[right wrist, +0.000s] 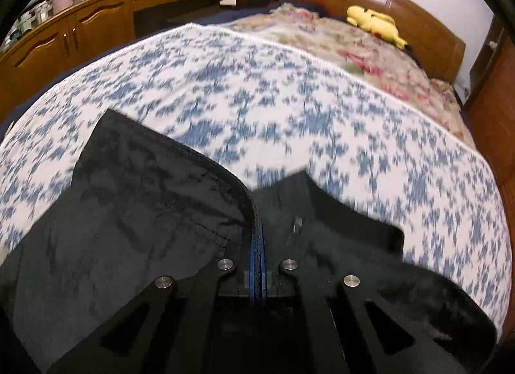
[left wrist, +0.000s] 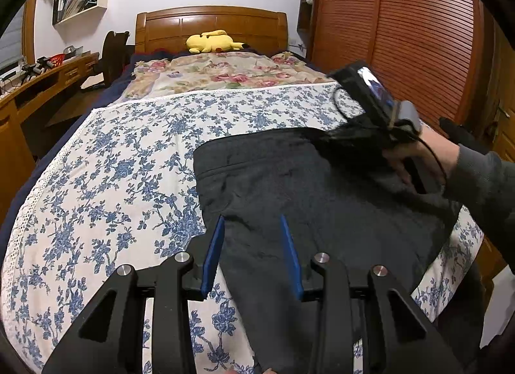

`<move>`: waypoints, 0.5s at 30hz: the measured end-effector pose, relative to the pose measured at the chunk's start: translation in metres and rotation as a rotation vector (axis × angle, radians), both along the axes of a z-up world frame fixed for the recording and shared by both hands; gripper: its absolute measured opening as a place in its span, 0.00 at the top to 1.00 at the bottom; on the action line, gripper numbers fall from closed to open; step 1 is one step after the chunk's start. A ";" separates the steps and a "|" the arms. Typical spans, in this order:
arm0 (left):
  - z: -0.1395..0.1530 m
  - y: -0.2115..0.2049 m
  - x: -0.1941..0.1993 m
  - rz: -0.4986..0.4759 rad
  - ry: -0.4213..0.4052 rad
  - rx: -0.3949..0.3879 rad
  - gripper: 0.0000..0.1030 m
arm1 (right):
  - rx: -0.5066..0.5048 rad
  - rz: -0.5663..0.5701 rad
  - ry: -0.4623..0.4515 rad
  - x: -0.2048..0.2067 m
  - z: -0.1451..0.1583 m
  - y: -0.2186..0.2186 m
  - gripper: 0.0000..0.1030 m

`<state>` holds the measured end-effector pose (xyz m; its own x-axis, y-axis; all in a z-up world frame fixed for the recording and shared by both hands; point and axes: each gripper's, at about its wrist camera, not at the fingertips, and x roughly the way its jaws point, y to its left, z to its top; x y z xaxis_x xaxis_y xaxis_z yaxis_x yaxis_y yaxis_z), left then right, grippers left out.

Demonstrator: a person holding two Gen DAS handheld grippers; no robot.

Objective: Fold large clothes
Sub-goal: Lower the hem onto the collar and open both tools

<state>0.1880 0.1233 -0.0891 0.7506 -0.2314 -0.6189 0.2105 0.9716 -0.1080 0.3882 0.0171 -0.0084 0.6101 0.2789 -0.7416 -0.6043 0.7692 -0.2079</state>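
A large dark grey garment [left wrist: 322, 200] lies spread on the blue-flowered bedspread [left wrist: 128, 164]. My left gripper [left wrist: 254, 222] is open just above the garment's near edge, its blue pads either side of the cloth. My right gripper [right wrist: 257, 232] is shut on a fold of the garment [right wrist: 145, 213] and holds that edge lifted; the view is motion-blurred. In the left wrist view the right gripper's body [left wrist: 370, 116] and the hand holding it sit at the garment's far right corner.
A yellow plush toy [left wrist: 212, 41] lies by the wooden headboard [left wrist: 209, 24] on a rose-patterned quilt [left wrist: 225, 72]. A wooden desk [left wrist: 38, 84] runs along the left. A slatted wooden wardrobe [left wrist: 402, 35] stands close on the right.
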 end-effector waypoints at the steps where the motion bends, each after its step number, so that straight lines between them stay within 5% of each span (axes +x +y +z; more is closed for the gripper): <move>1: -0.001 0.000 0.001 0.002 0.002 -0.003 0.64 | -0.004 0.006 -0.013 0.004 0.000 0.006 0.98; 8: -0.008 -0.002 0.010 0.001 0.020 -0.016 0.64 | 0.076 -0.049 0.020 0.026 -0.017 0.006 0.92; 12: -0.008 -0.010 0.014 -0.003 0.023 -0.010 0.64 | 0.108 -0.089 -0.006 0.022 -0.012 -0.012 0.51; 15: -0.010 -0.018 0.017 -0.014 0.028 0.001 0.64 | 0.153 -0.078 -0.028 0.014 0.004 -0.036 0.38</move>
